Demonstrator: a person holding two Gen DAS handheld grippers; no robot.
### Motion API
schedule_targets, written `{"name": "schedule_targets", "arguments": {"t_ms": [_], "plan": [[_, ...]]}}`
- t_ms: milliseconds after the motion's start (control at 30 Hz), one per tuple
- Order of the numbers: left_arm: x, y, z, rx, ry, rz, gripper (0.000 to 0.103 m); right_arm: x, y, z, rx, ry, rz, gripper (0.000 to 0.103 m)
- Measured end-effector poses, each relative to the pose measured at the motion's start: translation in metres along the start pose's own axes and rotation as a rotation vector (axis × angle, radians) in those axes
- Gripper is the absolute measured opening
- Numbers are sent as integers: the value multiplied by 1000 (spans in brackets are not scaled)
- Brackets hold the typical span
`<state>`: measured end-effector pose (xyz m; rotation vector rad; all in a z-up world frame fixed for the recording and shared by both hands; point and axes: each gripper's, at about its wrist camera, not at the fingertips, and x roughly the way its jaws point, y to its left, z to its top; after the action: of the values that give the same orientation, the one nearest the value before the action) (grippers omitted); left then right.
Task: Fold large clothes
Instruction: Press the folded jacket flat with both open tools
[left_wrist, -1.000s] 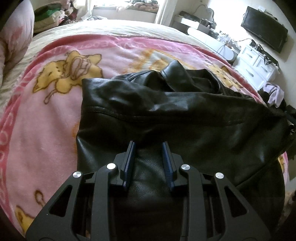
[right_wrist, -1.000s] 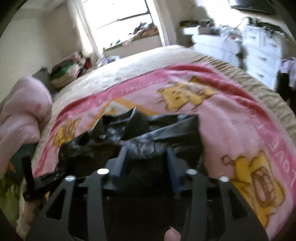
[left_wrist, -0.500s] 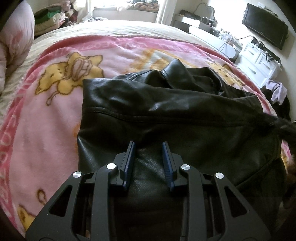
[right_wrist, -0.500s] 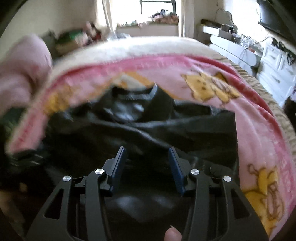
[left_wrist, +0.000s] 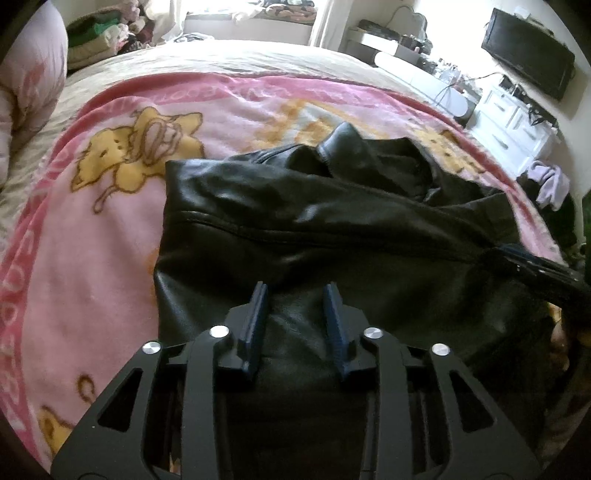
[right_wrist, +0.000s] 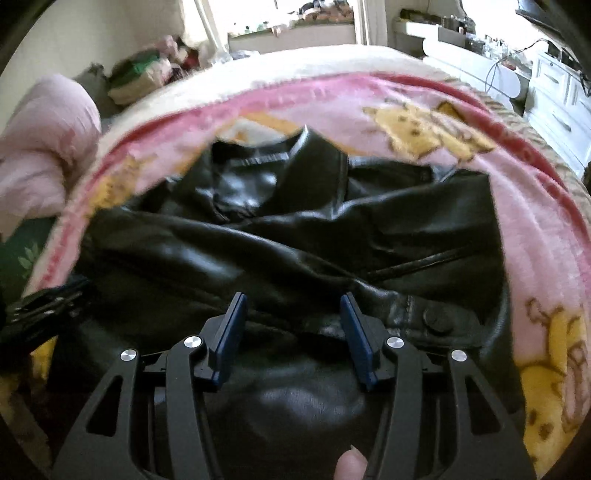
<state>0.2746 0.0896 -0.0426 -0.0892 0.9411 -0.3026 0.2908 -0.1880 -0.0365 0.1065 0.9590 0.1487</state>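
A black leather jacket (left_wrist: 332, 221) lies folded on the pink cartoon blanket (left_wrist: 92, 258), its collar (left_wrist: 340, 144) at the far side. My left gripper (left_wrist: 295, 291) sits on the jacket's near edge. Its jaws are opening, and a hump of leather stands between the blue pads. My right gripper (right_wrist: 293, 299) hovers low over the jacket (right_wrist: 295, 229) beside a snap button (right_wrist: 436, 317). Its jaws are also opening, wide apart, with leather under them and nothing pinched. The right gripper (left_wrist: 535, 266) shows at the right edge of the left wrist view. The left gripper (right_wrist: 44, 306) shows at the left edge of the right wrist view.
A pink quilt roll (left_wrist: 26, 85) lies at the bed's left. Piled clothes (left_wrist: 96, 40) sit by the window. A white dresser (left_wrist: 513, 125) and a wall TV (left_wrist: 528, 70) stand to the right. Loose garments (left_wrist: 548, 184) hang at the bed's right edge. A fingertip (right_wrist: 349, 467) shows below the right gripper.
My right gripper has dropped toward the jacket, rolled a little, and spread its jaws wider. The jacket's right side now lies flatter. The left gripper stayed put with its pads slightly further apart.
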Motion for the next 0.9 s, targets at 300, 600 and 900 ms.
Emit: {"name": "schedule_targets", "arguments": {"t_ms": [300,600,900], "plan": [[-34,-14,2,-14,-47,-58,54,-50,4,-8,-11,-81,65,63],[-27,-26,-31,46,51,6,61,-67,23,-28,-116,-93,99,70],[-8,-27,-49,62,79,41,60,-46,31,-44,-145,-29,35,70]]}}
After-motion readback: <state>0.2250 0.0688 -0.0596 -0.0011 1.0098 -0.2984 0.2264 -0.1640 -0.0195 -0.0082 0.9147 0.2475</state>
